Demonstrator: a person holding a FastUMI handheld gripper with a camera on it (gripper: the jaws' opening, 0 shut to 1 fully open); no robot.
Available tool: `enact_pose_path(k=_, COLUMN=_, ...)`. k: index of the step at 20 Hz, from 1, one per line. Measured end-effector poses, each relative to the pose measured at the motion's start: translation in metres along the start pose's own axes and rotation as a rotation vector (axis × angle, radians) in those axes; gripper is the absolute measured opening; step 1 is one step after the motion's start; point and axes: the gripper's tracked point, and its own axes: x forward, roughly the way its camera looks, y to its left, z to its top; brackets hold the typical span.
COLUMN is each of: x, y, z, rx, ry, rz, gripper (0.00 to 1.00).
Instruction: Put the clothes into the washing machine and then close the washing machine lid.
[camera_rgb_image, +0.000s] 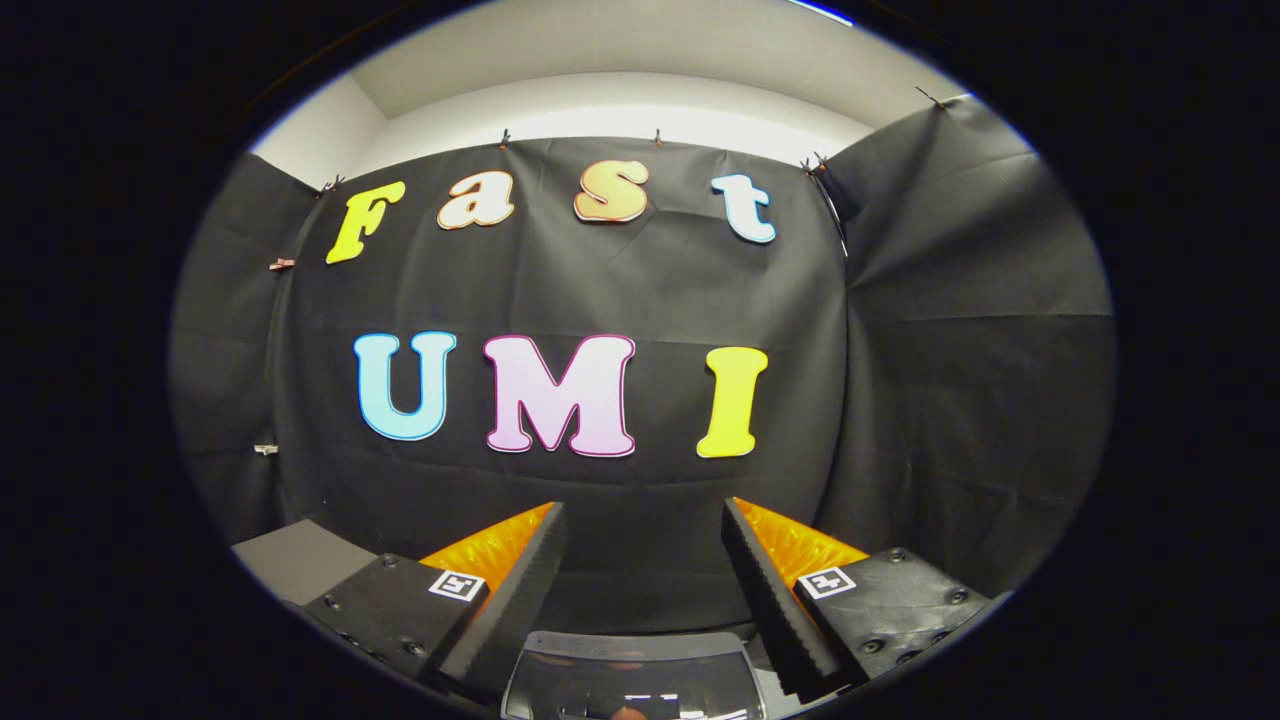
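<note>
The gripper (643, 570) has two black fingers (520, 590) with finely ridged inner faces and glossy orange outer sides. Each finger is mounted on a black block fastened with dark screws, and each block carries a small white square tag with a black pattern. The fingers stand wide apart.

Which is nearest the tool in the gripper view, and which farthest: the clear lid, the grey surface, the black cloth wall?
The tool is open, holding nothing.
1. Clear lid: low between the fingers.
2. Grey surface: just outside the left finger.
3. Black cloth wall: well beyond the fingers.
</note>
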Motion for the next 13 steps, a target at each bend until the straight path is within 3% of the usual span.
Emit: enact_pose_path(k=13, x=-0.0040, y=0.0059, z=0.0085, rx=0.017, ry=-0.018, rz=0.007, gripper=0.98)
